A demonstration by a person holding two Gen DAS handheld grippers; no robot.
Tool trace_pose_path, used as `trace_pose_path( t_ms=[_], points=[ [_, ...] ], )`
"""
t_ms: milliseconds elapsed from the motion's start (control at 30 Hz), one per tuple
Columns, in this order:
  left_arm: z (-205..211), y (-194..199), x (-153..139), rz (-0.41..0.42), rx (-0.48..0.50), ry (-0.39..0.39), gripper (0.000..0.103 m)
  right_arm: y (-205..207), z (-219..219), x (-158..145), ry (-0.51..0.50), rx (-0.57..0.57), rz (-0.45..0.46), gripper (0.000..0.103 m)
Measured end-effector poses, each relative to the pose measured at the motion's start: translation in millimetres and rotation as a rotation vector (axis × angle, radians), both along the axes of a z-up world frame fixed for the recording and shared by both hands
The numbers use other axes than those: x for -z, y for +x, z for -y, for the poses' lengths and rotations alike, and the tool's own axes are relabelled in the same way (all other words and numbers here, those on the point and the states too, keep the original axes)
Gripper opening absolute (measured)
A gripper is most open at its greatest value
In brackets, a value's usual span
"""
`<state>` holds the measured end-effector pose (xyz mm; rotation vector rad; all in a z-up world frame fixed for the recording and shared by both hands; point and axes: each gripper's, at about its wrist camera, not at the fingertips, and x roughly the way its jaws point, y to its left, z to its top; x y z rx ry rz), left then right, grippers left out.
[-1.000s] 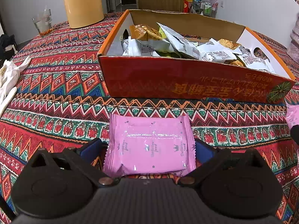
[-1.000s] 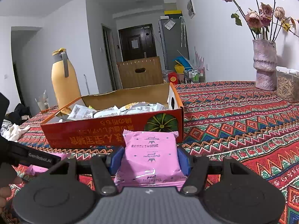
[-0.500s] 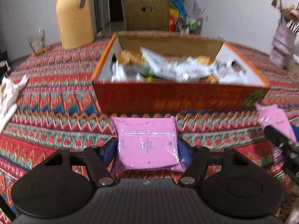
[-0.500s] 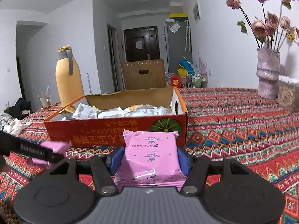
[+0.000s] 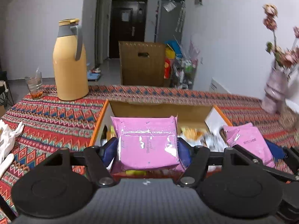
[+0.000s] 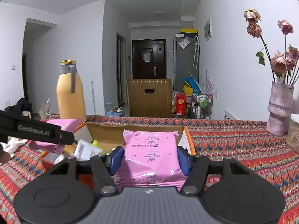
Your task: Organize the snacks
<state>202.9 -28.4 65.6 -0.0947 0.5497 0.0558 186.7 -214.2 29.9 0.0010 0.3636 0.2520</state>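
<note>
Both grippers' blue fingers (image 5: 110, 149) pinch glossy pink square snack packets (image 5: 147, 143), crimped ends, slightly puffy, printed text, over the orange-rimmed cardboard box (image 5: 158, 110) of wrappers.

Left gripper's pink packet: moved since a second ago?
Yes. The pink packet lay on the tablecloth before the red box; the left gripper now holds it up over the box's open top.

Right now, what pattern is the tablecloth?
The tablecloth has a red zigzag and diamond pattern, clearest in the right wrist view.
</note>
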Motion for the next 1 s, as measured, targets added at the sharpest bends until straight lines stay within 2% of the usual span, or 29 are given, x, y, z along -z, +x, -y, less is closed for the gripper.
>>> trace_pose_path(
  t_ms=[167, 267, 367, 433, 500, 533, 567, 733, 867, 1000],
  points=[
    [-7.4, 31.3, 9.2, 0.048, -0.059, -0.004, 0.069, 46.3, -11.3, 7.1, 0.008, 0.032, -0.016, 0.061],
    [-14.3, 46.1, 22.9, 0.045, -0.082, -0.004, 0.07, 65.3, -15.0, 19.2, -0.001, 0.048, -0.018, 0.061],
    [-22.6, 49.8, 33.8, 0.036, -0.074, -0.013, 0.079, 72.3, -13.3, 29.7, -0.009, 0.042, -0.028, 0.061],
    [-28.7, 50.9, 36.3, 0.033, -0.083, -0.026, 0.096, 73.5, -12.1, 31.4, 0.002, 0.037, -0.031, 0.061],
    [-33.2, 49.1, 36.6, 0.039, -0.093, -0.039, 0.103, 73.0, -10.1, 31.6, 0.01, 0.045, -0.038, 0.077],
    [-34.0, 48.3, 36.2, 0.038, -0.098, -0.041, 0.103, 71.9, -9.2, 32.7, 0.015, 0.055, -0.038, 0.095],
    [-34.7, 47.6, 35.8, 0.033, -0.099, -0.043, 0.103, 71.0, -5.7, 33.3, 0.02, 0.068, -0.033, 0.101],
    [-36.5, 43.3, 31.9, 0.011, -0.117, -0.052, 0.103, 71.0, 1.5, 32.8, 0.051, 0.094, -0.061, 0.102],
    [-36.3, 25.2, 14.4, 0.047, -0.123, -0.047, 0.103, 59.5, 5.4, 22.1, 0.065, 0.096, -0.052, 0.103],
    [-34.6, -11.3, -4.0, 0.094, -0.091, -0.041, 0.103, 29.0, 9.1, 2.6, 0.073, 0.08, -0.014, 0.103]
  ],
)
